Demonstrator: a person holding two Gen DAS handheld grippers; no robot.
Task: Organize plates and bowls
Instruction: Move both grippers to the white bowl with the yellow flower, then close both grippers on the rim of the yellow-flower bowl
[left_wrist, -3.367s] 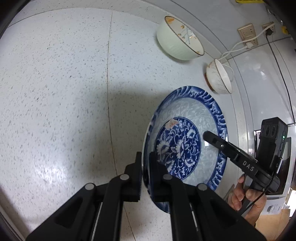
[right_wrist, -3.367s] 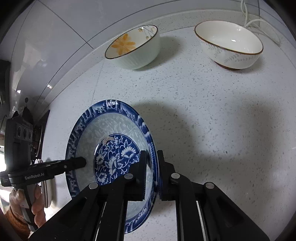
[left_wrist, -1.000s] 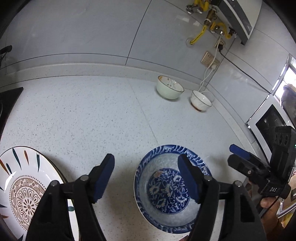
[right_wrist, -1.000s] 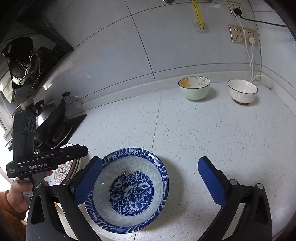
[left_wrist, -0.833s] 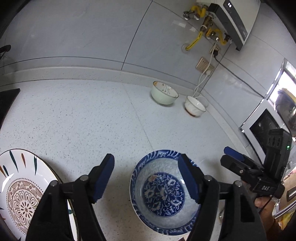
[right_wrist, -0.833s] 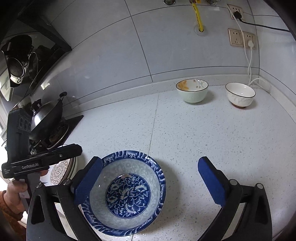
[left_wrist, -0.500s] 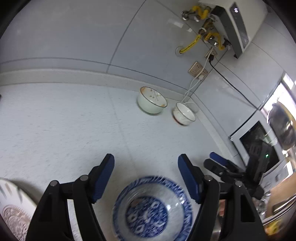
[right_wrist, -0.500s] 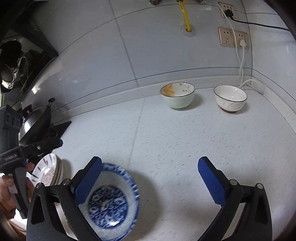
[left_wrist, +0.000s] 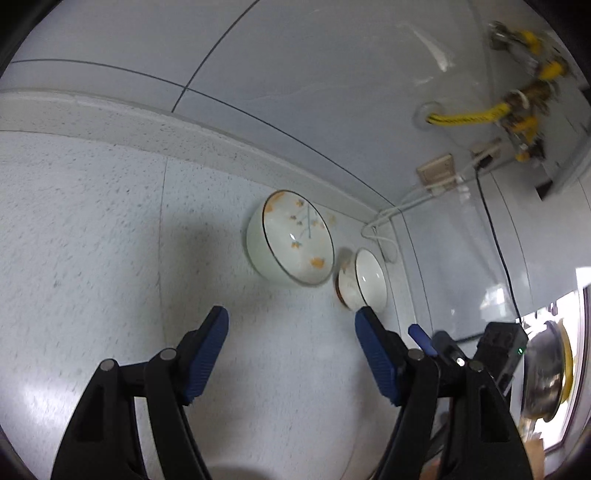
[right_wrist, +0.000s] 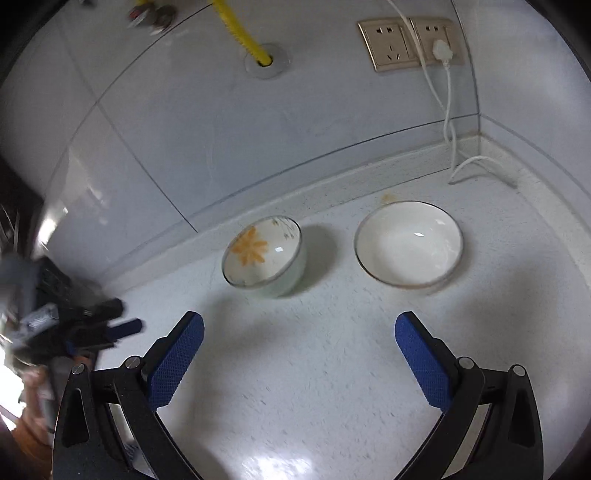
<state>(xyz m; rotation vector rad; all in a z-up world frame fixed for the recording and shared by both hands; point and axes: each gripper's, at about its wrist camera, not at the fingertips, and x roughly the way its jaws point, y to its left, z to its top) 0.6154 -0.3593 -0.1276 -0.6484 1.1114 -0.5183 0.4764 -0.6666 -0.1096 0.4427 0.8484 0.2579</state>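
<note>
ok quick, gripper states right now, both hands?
Left gripper: open, holding nothing.
Right gripper: open, holding nothing.

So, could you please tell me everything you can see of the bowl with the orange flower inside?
The flower bowl is a small, deep, glossy bowl, ceramic by the look, pale green-white outside with a thin dark rim. Inside it has one large orange flower on one wall, and thin sprigs with small orange blossoms. It stands upright and empty on the speckled countertop, near the back wall, apart from the plain white bowl beside it. Nothing else touches it.
</note>
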